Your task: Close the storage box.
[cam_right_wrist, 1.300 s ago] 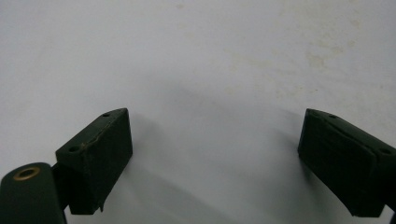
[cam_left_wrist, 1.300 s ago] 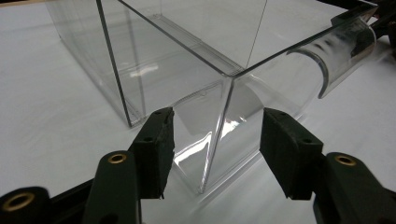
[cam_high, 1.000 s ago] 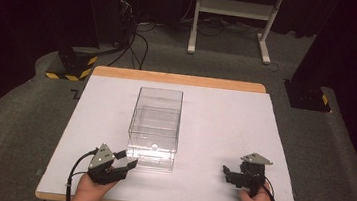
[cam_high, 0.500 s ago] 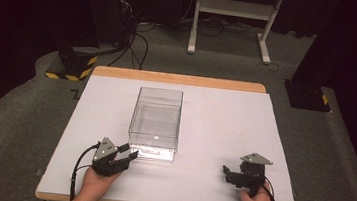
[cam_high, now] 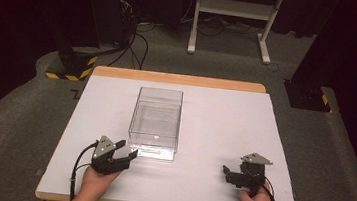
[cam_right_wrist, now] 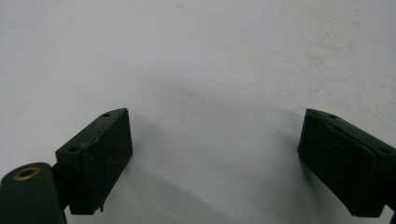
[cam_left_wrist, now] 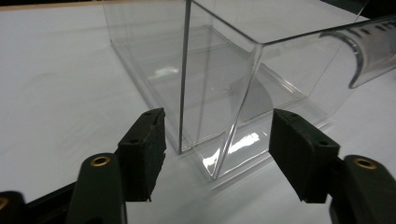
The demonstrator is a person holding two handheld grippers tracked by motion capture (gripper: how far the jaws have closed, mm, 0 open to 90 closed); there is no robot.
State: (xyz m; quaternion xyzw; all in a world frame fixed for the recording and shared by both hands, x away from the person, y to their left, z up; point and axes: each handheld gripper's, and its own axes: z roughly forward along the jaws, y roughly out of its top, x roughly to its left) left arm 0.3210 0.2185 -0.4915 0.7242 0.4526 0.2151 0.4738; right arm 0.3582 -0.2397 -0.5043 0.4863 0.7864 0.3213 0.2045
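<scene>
- Two tools rest low over the white counter [cam_high: 224, 120], one in each hand, both near its 6 o'clock edge.
- One clear plastic box [cam_high: 156, 122] stands upright on the counter a little toward 9 o'clock of centre, its long side running from 12 to 6 o'clock and its top open.
- Left tool [cam_high: 121, 156] sits just at 7 o'clock of the box, pointing toward 2 o'clock at the box's near corner; its jaws stand apart and hold nothing.
- Seen in the left gripper view, the box [cam_left_wrist: 219, 79] has its near bottom corner between the two black jaws of the left tool [cam_left_wrist: 217, 149], close to them but not touched by either.
- At 2 o'clock in that view, a curved clear flap with slots juts from the box rim.
- Right tool [cam_high: 229, 175] lies at 4 o'clock of the box and well apart from it, pointing toward 9 o'clock.
- Its own view shows the right tool [cam_right_wrist: 215, 154] with jaws wide apart over bare counter [cam_right_wrist: 196, 56], gripping nothing.
</scene>
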